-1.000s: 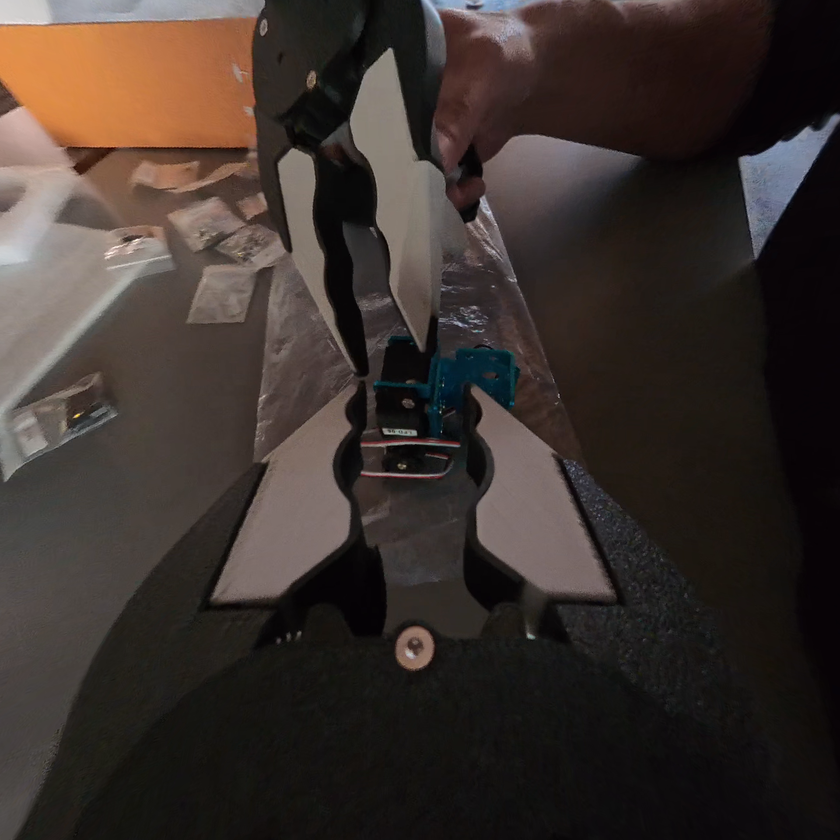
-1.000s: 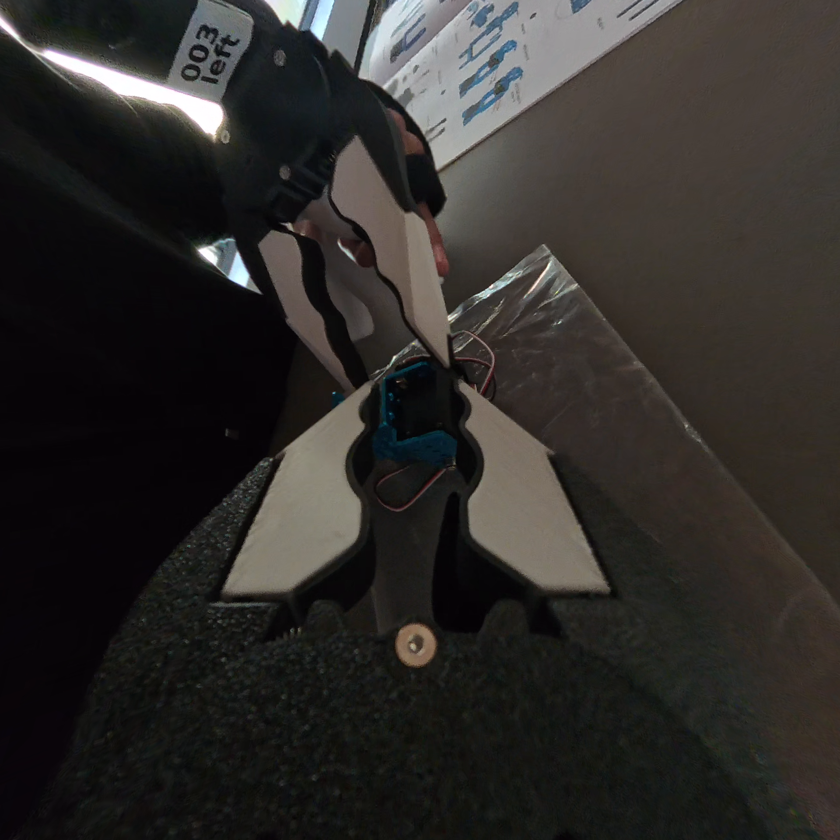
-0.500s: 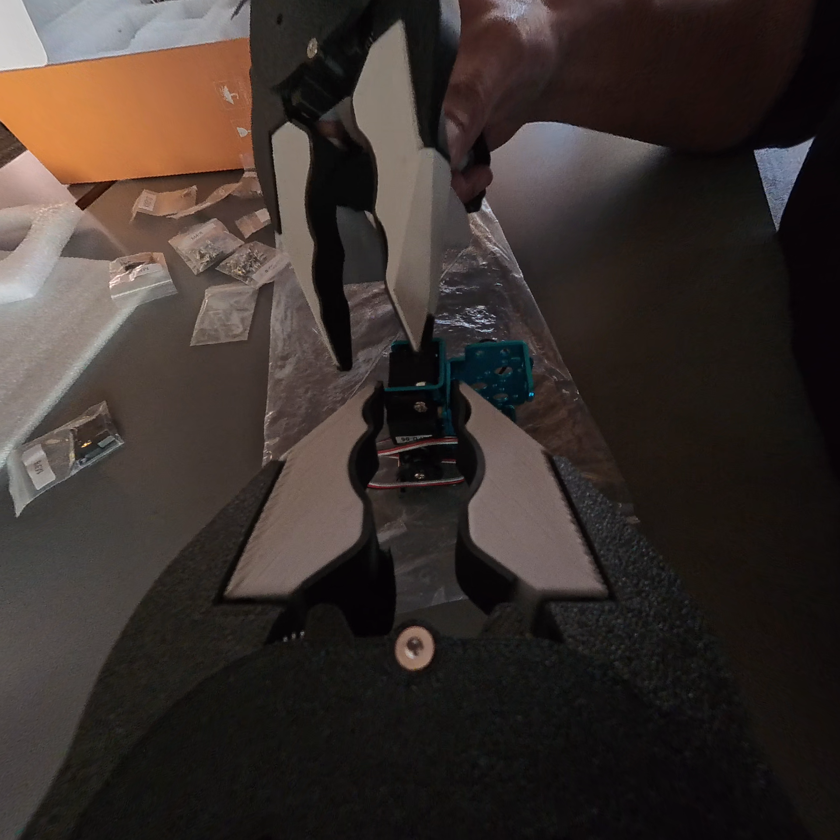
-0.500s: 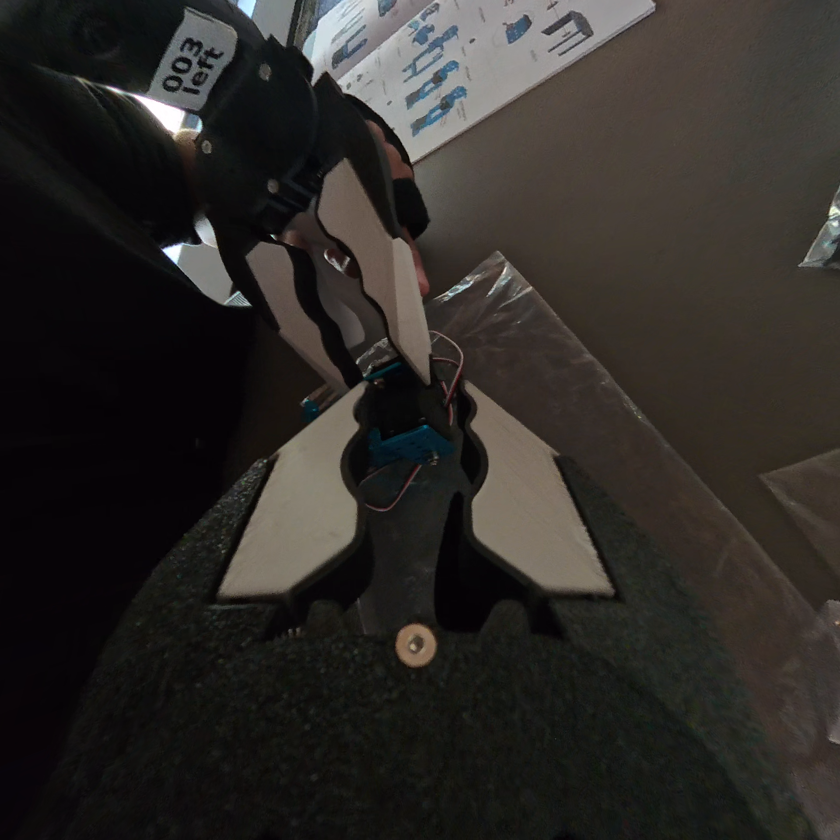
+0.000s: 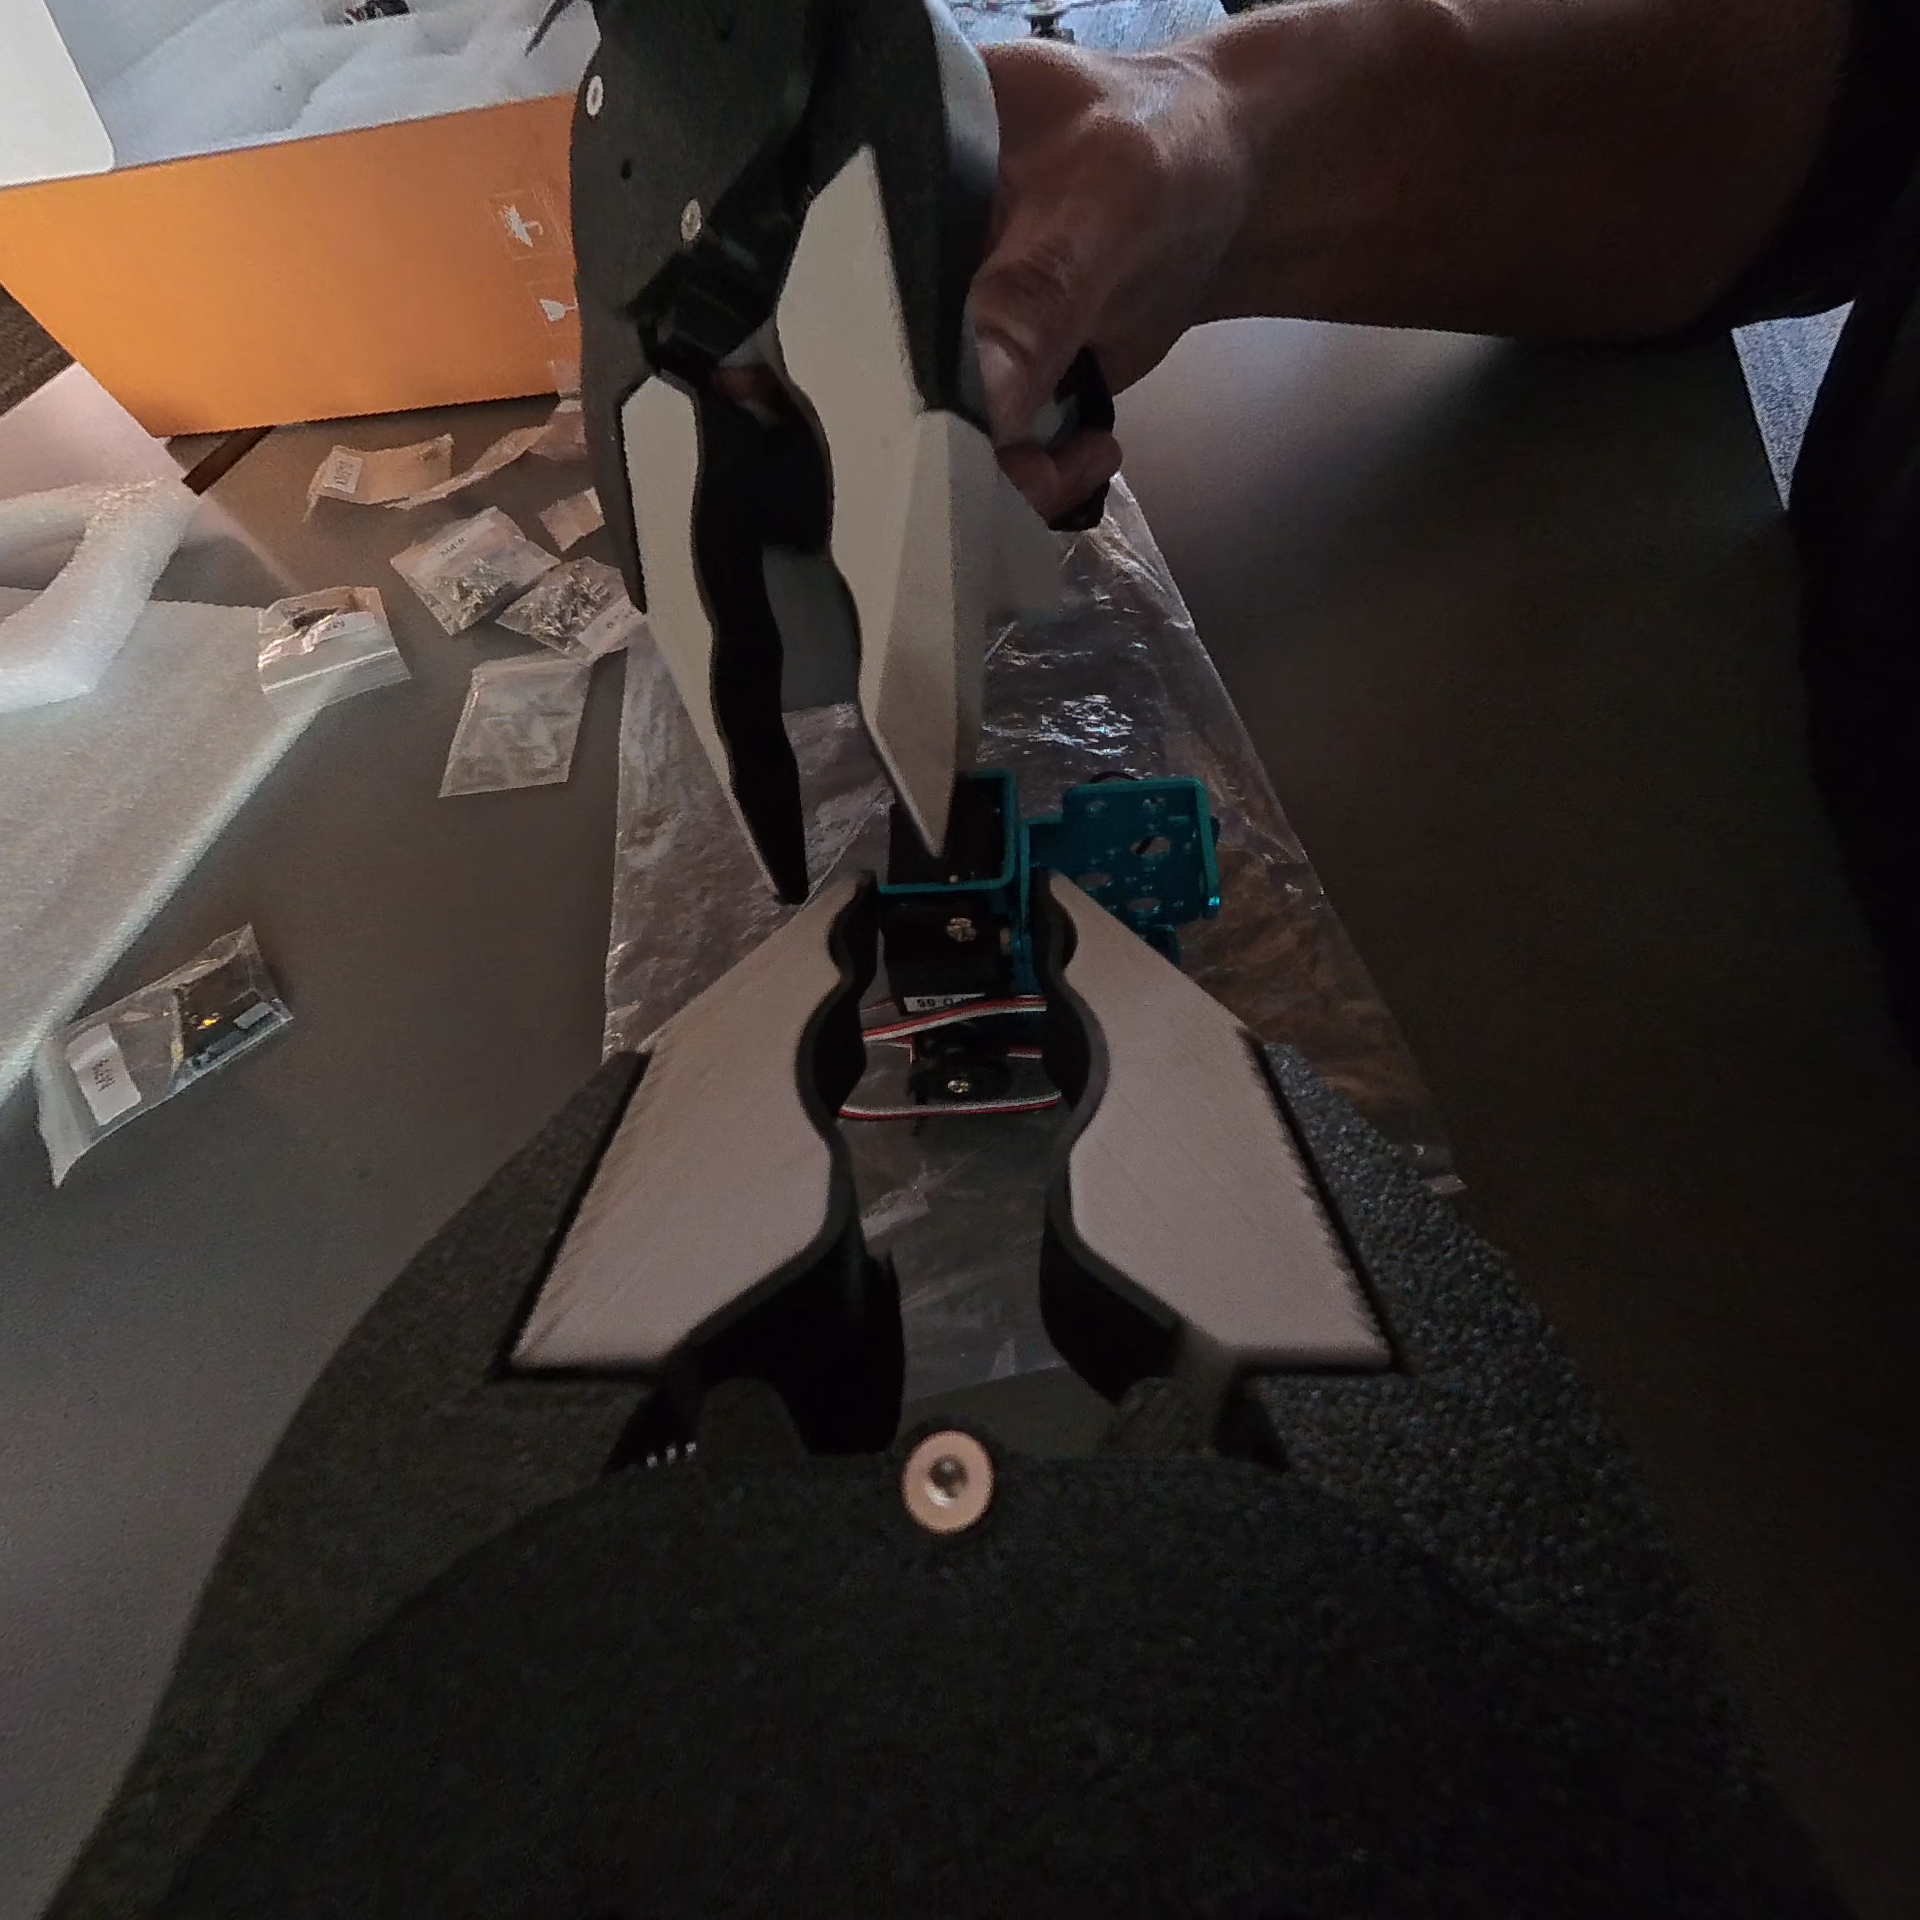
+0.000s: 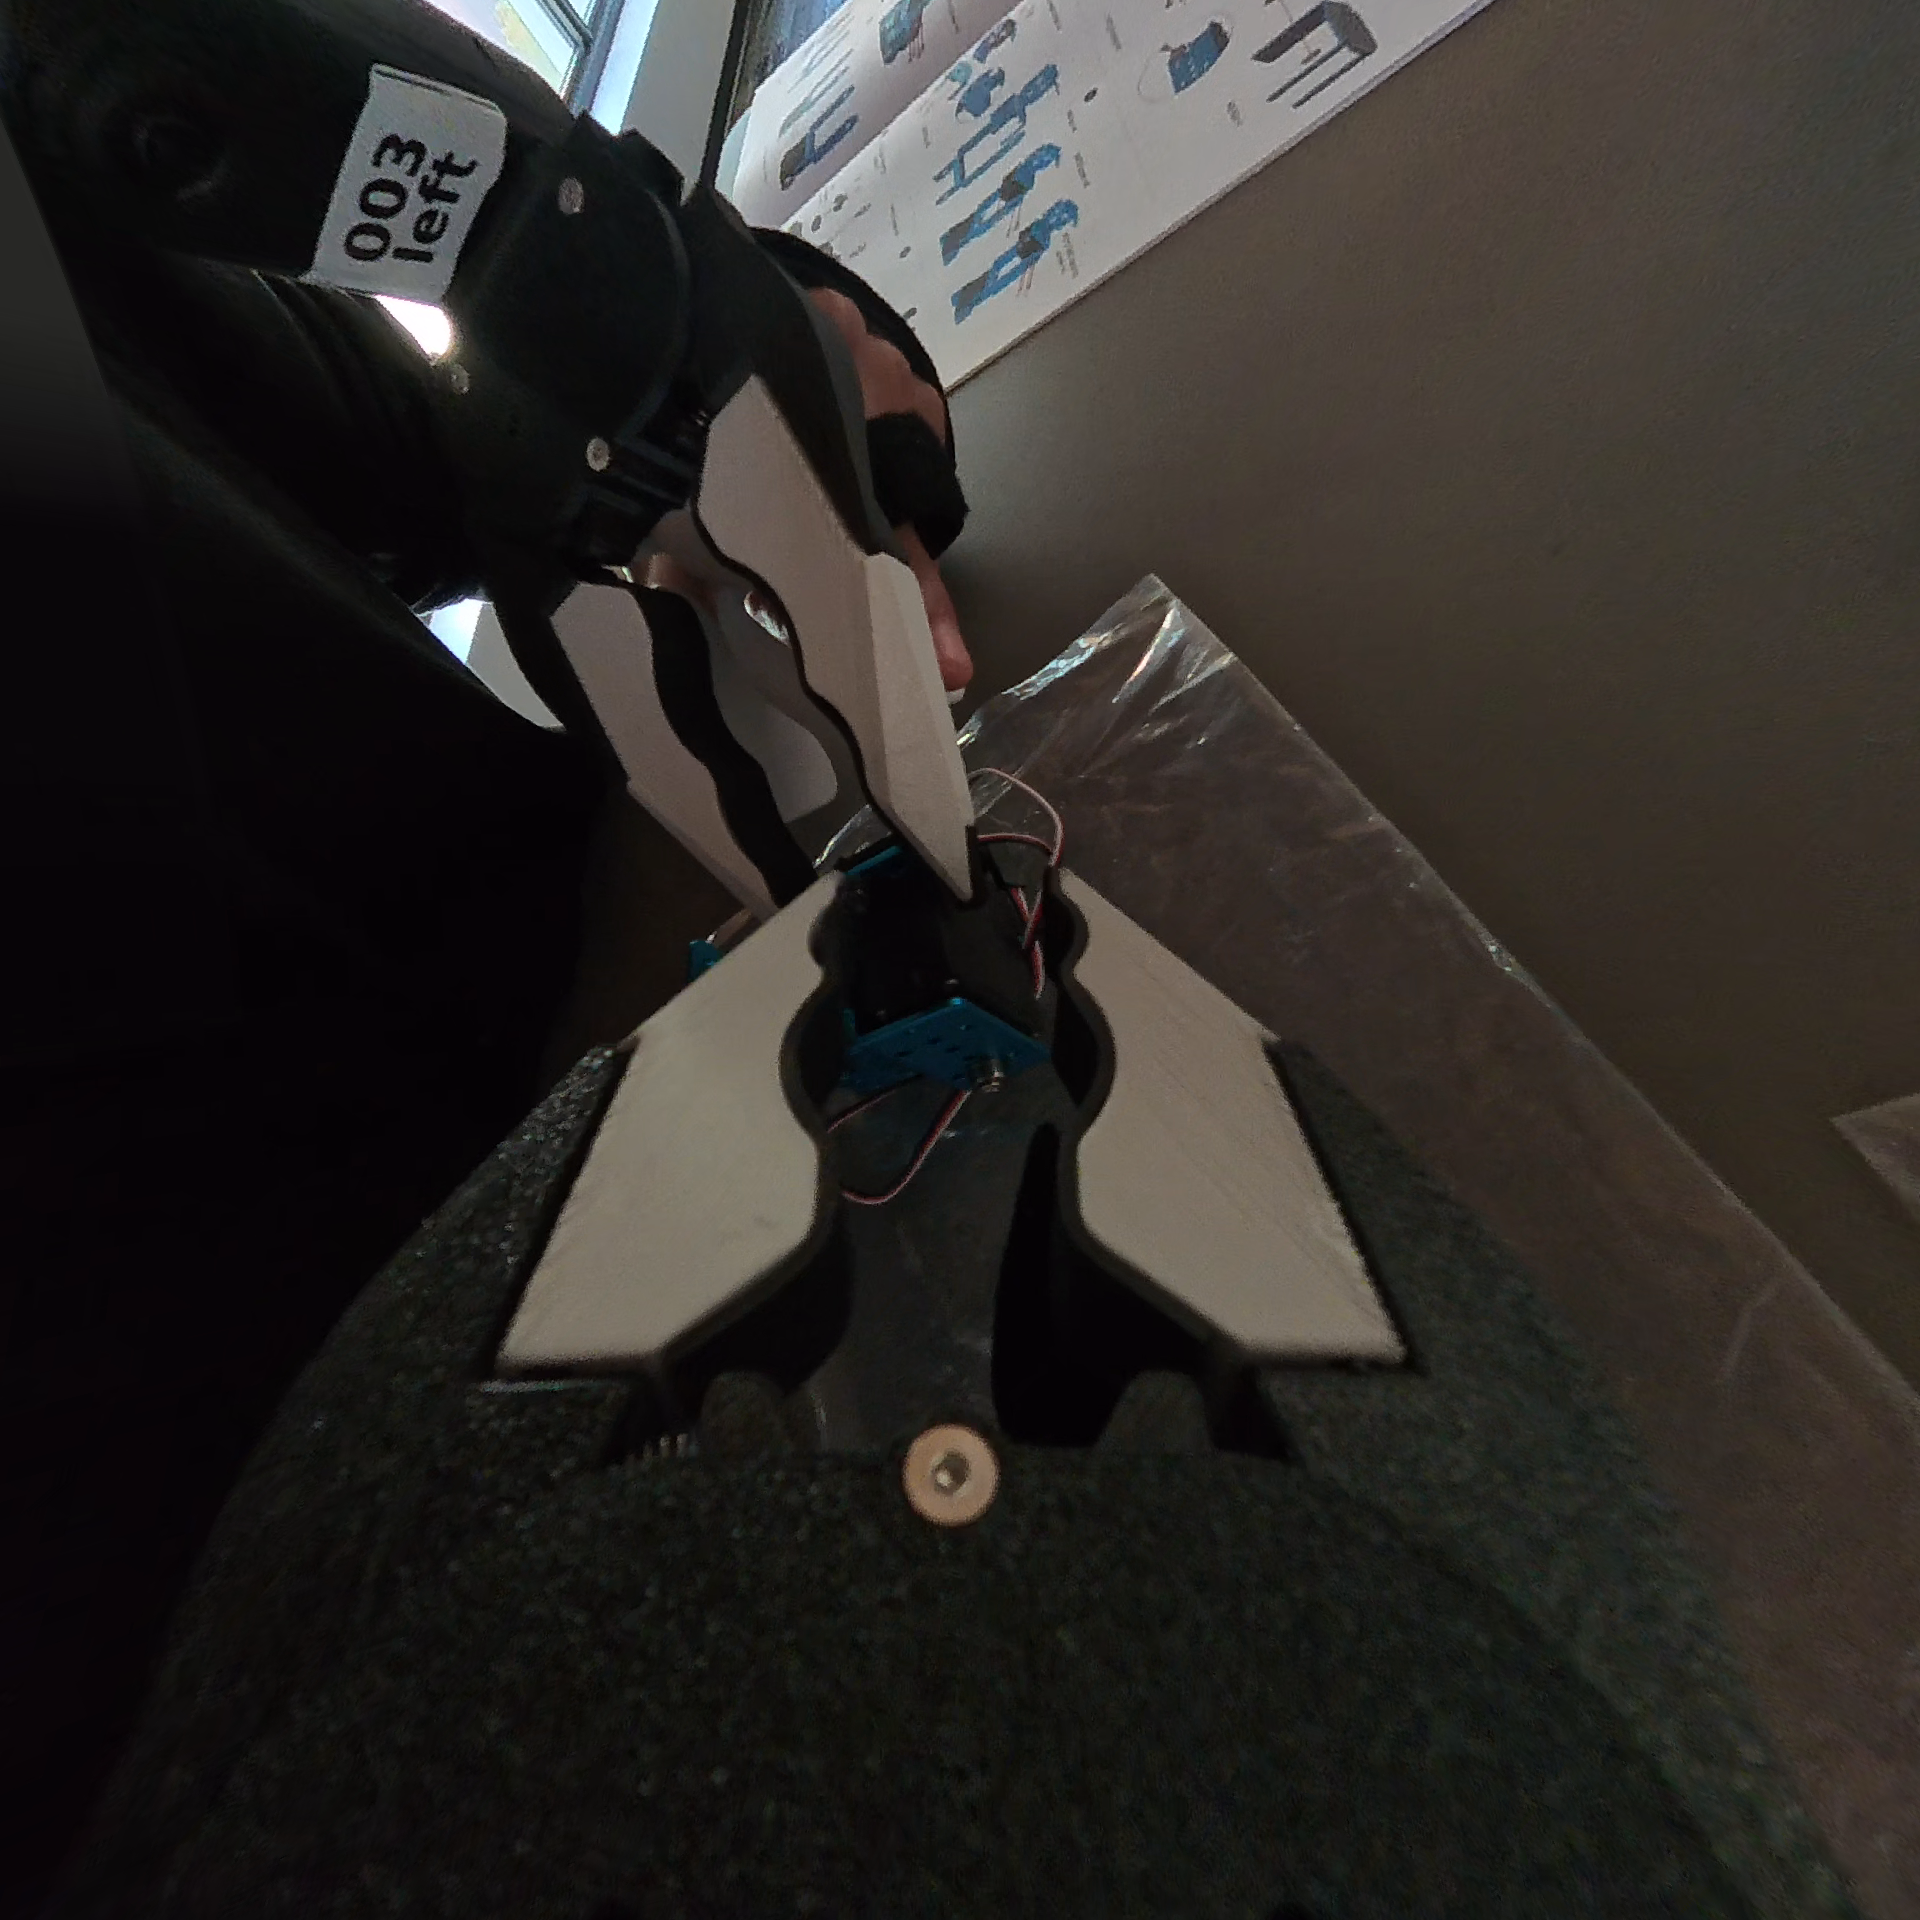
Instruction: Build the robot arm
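Far to your left on the grey table (image 5: 343, 1195) lie a white foam sheet (image 5: 114, 748), an open orange box (image 5: 281, 249) and a scatter of small clear bags of hardware (image 5: 499, 582).

Your left gripper (image 5: 951, 904) points forward low over a crinkled clear plastic sheet (image 5: 1132, 707). Its two white fingers (image 5: 717, 1174) sit partly closed on either side of a black servo in a teal metal bracket (image 5: 951, 925). The tips press against or lie just beside the assembly's two flanks; whether they truly clamp it cannot be told from this view. A red, white and dark servo cable (image 5: 956, 1039) loops beneath the servo, between the fingers. A perforated teal plate (image 5: 1132, 862) of the same assembly juts out just right of the right finger.

Your right gripper (image 6: 940, 904) meets the same assembly from the opposite side, its fingers (image 6: 696, 1174) likewise part-way closed around the blue bracket (image 6: 935, 1049), with the cable (image 6: 1029, 904) curling past the far tips. In the left wrist view it comes down steeply from above in your right hand (image 5: 1091, 239), one white fingertip touching the servo's top, the other hanging just left of it. The assembly rests on the plastic sheet, between both grippers. A printed sheet with blue diagrams (image 6: 1039, 135) lies farther off on the table.
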